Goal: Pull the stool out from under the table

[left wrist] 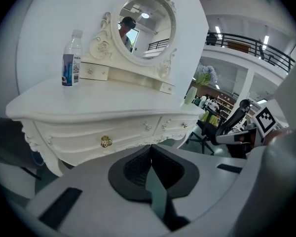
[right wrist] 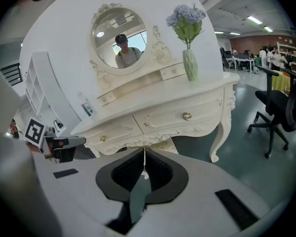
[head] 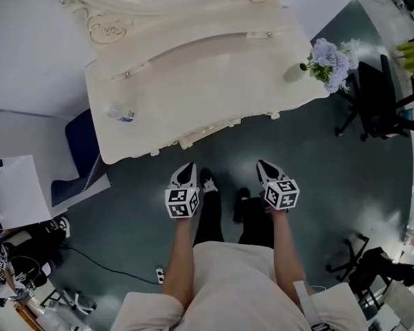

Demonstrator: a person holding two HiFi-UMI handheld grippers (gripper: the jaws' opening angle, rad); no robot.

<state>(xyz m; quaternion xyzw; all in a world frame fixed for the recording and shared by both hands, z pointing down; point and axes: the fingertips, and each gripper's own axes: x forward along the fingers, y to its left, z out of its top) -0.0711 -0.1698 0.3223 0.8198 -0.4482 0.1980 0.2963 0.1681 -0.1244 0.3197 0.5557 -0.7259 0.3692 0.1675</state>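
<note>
The cream dressing table [head: 207,81] stands straight ahead of me, in the left gripper view [left wrist: 93,102] and the right gripper view [right wrist: 153,105] too. A small cream patterned piece, likely the stool [right wrist: 161,144], shows under the table's carved apron in the right gripper view; the head view hides it beneath the tabletop. My left gripper [head: 185,168] and right gripper [head: 264,165] hover side by side just short of the table's front edge. The left gripper's [left wrist: 151,148] and right gripper's [right wrist: 144,151] jaws are shut with nothing between them.
A water bottle [head: 122,114] stands on the table's left end and a vase of lilac flowers [head: 328,62] on its right end. A round mirror [left wrist: 145,26] rises at the back. A black office chair [head: 379,102] is to the right, a blue seat [head: 83,143] to the left.
</note>
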